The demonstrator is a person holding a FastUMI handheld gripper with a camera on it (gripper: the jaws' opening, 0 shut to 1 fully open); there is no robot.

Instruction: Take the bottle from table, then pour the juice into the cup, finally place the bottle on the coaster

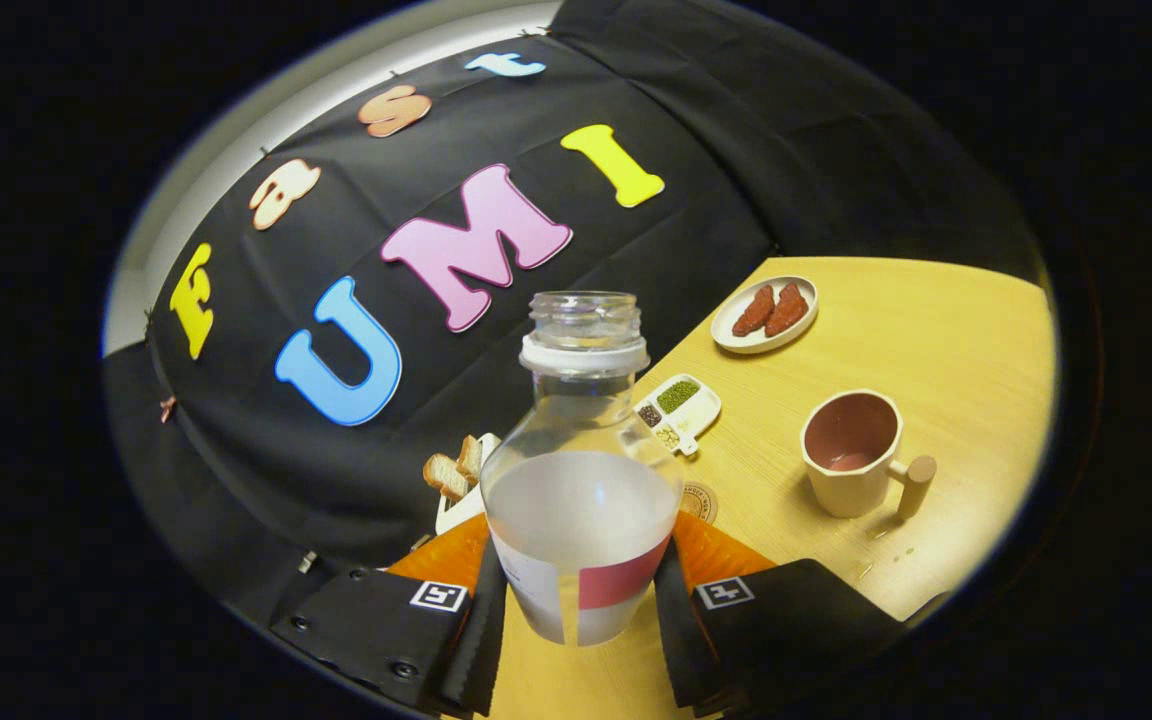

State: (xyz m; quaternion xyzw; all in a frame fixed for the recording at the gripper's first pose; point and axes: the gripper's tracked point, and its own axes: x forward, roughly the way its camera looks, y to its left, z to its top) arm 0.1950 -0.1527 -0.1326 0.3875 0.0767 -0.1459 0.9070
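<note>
A clear uncapped bottle [581,470] with whitish juice and a red-and-white label stands upright between my fingers, and my gripper [581,590] is shut on its lower body. The whole scene sits tilted in this view. The cream cup [854,452] with a pinkish inside and a wooden handle stands on the wooden table, beyond the fingers to the right. A round brown coaster [701,500] lies on the table just behind the bottle, partly hidden by it.
A small divided dish [681,408] of beans and seeds sits beyond the coaster. Farther off is a plate [764,314] with two reddish sausages. A white dish of bread slices [454,474] lies left of the bottle. The table [936,330] ends at the black cloth wall.
</note>
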